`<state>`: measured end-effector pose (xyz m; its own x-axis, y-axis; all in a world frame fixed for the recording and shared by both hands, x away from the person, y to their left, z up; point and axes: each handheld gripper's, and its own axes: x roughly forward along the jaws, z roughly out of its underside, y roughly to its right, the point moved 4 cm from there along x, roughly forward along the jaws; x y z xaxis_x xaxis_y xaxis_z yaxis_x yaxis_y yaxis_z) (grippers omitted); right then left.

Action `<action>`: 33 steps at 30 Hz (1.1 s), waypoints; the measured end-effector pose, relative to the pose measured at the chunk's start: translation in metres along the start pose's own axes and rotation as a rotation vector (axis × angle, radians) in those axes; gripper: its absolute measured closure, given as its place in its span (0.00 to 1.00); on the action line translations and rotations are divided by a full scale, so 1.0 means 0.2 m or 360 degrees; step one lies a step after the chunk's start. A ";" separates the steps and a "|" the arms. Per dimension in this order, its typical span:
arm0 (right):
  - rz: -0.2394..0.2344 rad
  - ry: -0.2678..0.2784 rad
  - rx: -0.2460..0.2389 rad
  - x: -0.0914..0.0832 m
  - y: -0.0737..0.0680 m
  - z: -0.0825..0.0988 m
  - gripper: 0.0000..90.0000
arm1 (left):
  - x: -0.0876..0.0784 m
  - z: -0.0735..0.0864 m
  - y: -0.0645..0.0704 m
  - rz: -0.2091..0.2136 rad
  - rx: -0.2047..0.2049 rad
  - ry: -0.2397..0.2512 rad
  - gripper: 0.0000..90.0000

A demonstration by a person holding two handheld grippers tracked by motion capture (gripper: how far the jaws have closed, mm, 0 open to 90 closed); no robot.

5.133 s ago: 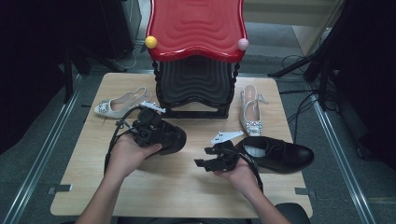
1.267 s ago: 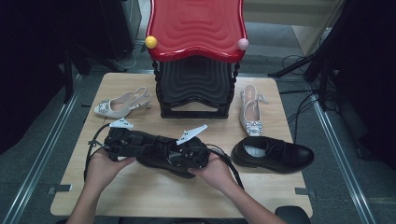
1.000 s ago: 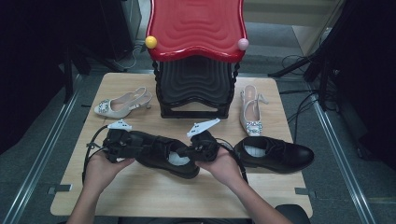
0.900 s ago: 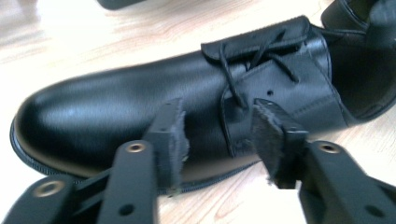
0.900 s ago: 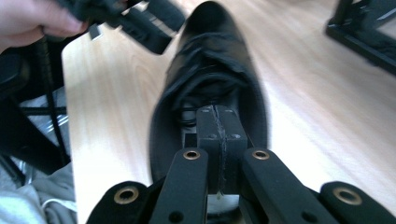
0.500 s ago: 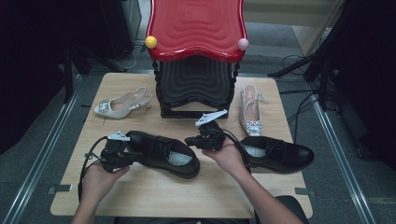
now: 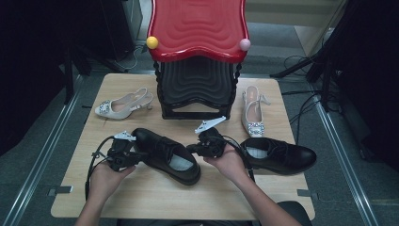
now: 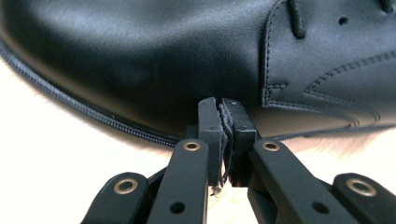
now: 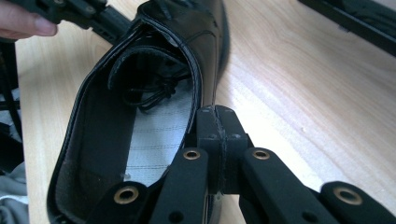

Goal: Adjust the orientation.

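Both hand-held grippers, left point(image 7: 136, 154) and right point(image 7: 192, 148), pinched closed, empty, beside the black shoe point(image 7: 167, 155)—nudge gently, squarely.

A light wooden counter point(image 7: 141, 202) stands on a grey floor point(image 7: 37, 155), with metal rails point(image 7: 42, 146) running along both sides. At its far edge sits a stack of black stools topped by a red one point(image 7: 197, 28) bearing a yellow knob point(image 7: 152, 42) and a pink knob point(image 7: 244, 44). Cables point(image 7: 301, 101) trail across the floor at the right. The surroundings are dark, perhaps black curtains.
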<state>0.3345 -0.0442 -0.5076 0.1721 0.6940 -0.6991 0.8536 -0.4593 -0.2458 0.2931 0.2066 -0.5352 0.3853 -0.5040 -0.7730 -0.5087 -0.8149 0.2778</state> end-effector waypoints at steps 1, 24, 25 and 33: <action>-0.0002 0.0003 0.0001 0.00 0.00 0.00 1.00 | 0.00 -0.01 0.00 0.0005 0.0007 0.0000 0.97; -0.0007 0.0027 0.0043 -0.03 -0.05 0.07 1.00 | 0.12 -0.11 0.05 0.0074 0.0029 0.0059 0.97; -0.0007 0.0027 0.0043 -0.03 -0.05 0.07 1.00 | 0.12 -0.11 0.05 0.0074 0.0029 0.0059 0.97; 0.0004 0.0028 0.0050 -0.04 -0.05 0.09 1.00 | 0.16 -0.15 0.06 0.0079 0.0050 0.0076 0.97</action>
<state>0.3161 -0.0539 -0.5113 0.1831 0.7023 -0.6879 0.8374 -0.4780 -0.2652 0.3226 0.1731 -0.5393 0.3951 -0.5574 -0.7302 -0.5516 -0.7796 0.2967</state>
